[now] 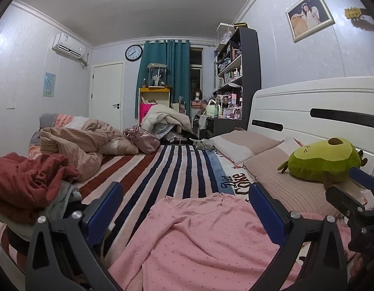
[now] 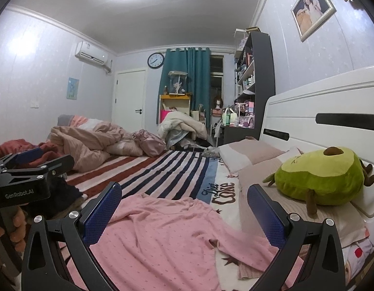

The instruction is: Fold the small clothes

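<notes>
A small pink top (image 1: pixel 199 237) lies spread and rumpled on the striped bed cover (image 1: pixel 162 167); it also shows in the right wrist view (image 2: pixel 162 232). My left gripper (image 1: pixel 184 206) is open and empty, hovering just above the top's near part. My right gripper (image 2: pixel 184 203) is open and empty, also low over the top. The right gripper shows at the right edge of the left wrist view (image 1: pixel 356 194), and the left one at the left edge of the right wrist view (image 2: pixel 29 167).
A pile of clothes with a red garment (image 1: pixel 27 181) lies at the left. A crumpled beige duvet (image 1: pixel 77 143) is behind it. Pillows (image 1: pixel 247 143) and a green avocado plush (image 1: pixel 325 160) lie by the white headboard (image 1: pixel 308 106).
</notes>
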Demonstrator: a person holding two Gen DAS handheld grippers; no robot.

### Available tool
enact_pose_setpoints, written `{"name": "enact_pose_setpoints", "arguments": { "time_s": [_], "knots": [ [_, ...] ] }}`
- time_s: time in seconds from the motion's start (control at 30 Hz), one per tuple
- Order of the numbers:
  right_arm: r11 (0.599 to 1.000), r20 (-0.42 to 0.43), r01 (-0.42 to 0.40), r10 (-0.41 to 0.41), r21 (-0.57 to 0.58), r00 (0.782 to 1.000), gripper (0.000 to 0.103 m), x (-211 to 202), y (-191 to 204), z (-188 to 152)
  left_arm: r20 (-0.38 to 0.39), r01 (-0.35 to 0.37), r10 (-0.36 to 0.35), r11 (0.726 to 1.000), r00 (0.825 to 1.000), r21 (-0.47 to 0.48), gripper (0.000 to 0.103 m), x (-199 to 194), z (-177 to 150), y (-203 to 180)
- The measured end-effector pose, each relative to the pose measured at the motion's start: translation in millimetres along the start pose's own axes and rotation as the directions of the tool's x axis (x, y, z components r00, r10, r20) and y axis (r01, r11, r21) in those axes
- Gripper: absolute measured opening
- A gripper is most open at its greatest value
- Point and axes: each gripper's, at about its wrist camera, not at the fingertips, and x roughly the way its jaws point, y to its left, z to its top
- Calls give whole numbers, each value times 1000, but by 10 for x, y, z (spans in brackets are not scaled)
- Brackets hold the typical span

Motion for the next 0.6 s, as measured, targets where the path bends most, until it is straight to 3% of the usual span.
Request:
{"name": "enact_pose_setpoints", "arguments": {
  "time_s": [0.6],
  "knots": [
    [1000, -15, -8, 8, -21, 1000, 103, 24, 33, 30, -8, 3, -3, 1000, 1000, -5, 102, 26, -5, 4]
  ]
}}
